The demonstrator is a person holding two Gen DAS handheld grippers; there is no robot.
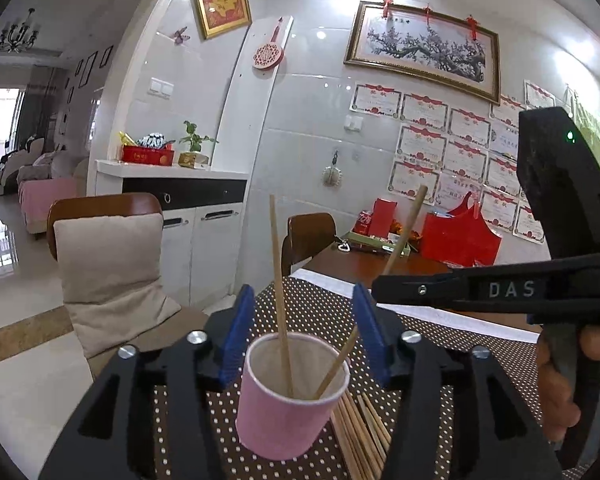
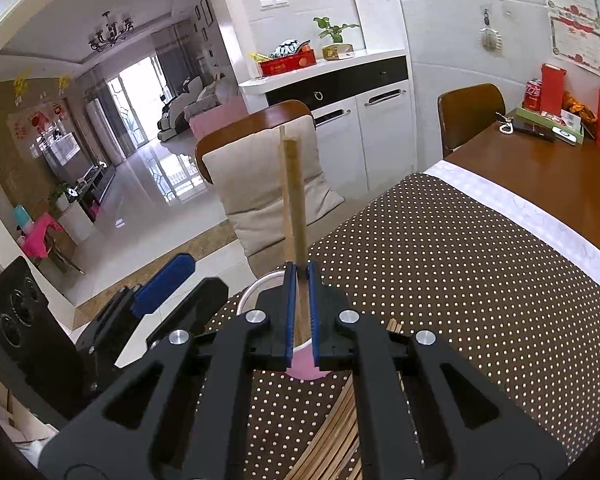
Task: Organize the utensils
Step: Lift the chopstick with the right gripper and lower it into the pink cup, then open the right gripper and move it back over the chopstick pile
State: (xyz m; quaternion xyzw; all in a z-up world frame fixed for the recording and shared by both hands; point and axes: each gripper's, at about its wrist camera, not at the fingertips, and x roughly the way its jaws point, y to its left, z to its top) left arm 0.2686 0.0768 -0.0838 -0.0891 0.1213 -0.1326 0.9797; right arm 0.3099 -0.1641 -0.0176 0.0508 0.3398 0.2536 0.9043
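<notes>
Chopsticks are being gathered into a pink paper cup (image 1: 288, 396) that stands on a brown, white-dotted tablecloth (image 2: 440, 264), and the way both tools sit follows from that. The left gripper (image 1: 300, 332) has its blue-padded jaws spread wide to either side of the cup's rim without touching it, apparently bracketing the light cup so it cannot tip or slide. One chopstick (image 1: 279, 292) already leans inside, nearly upright. The right gripper (image 2: 301, 312) is pinched narrow on a second chopstick (image 2: 294, 200), held partway down so its lower end drops into the cup while the thicker top points up and away; in the left view that stick slants across the cup mouth. Loose chopsticks (image 1: 360, 432) lie bundled flat on the cloth just beside the cup, within easy reach. Pale, slender, square-topped sticks look like bamboo; the cup is thin, waxy, white inside, with a rolled lip.
</notes>
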